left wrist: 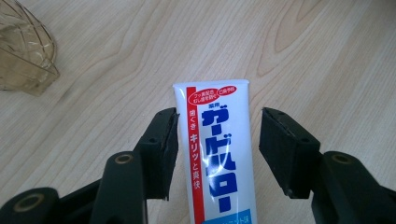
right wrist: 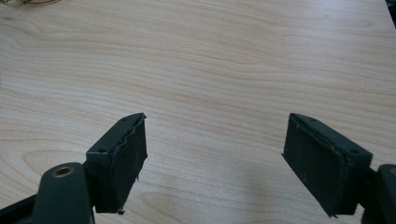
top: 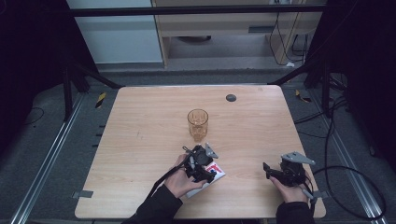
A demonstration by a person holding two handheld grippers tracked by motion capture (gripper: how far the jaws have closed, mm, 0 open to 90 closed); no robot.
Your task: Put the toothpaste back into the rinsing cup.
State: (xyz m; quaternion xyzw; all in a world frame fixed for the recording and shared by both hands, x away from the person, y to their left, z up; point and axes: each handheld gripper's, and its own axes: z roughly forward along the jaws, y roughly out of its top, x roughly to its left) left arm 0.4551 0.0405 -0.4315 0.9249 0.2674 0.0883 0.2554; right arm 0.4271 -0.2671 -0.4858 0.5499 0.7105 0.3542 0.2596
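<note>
White tube [left wrist: 215, 154] lies flat on the table [top: 140, 140], between the jaws of my left tongs [left wrist: 217, 149], which stand wide; one pad is just beside its edge and the other is apart, so no grip yet. If I close off-centre, I think the tube can slide or turn away. My right tongs [right wrist: 215, 158] are wide and hold nothing. From above my hand covers the tube, but there the glass [top: 197, 123] stands near.
</note>
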